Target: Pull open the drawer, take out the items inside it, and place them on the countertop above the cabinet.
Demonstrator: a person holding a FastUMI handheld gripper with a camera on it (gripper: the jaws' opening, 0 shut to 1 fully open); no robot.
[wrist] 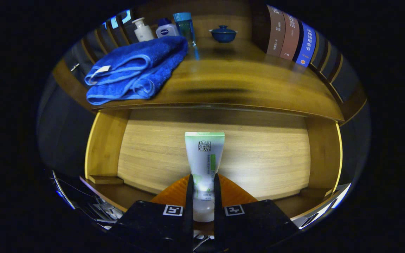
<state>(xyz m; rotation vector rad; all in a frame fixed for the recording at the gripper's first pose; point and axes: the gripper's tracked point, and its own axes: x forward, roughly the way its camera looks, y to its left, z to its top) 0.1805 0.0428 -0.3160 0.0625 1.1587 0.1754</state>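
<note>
While pinched between both fingers of the gripper [203,182], tube [204,158] over open wooden drawer [258,158], long axis running straight ahead, flat crimped end farthest. Smooth, pale plastic. Beyond, glossy wooden countertop [244,84] with folded fluffy towel [135,70], bottles, books.

You get a warm, fairly dim picture, brightest on the drawer [258,154] floor, where light falls from above and in front. A pale glare spot sits beside the tube [204,154], which both fingers of the gripper [203,182] pinch and which looks sharp. The countertop [244,84] throws a dark band of shadow across the drawer's back and carries a smeared dark streak of its own. The fisheye bends the countertop's edge, and the towel [135,70] and books [290,35] go soft toward the rim.
</note>
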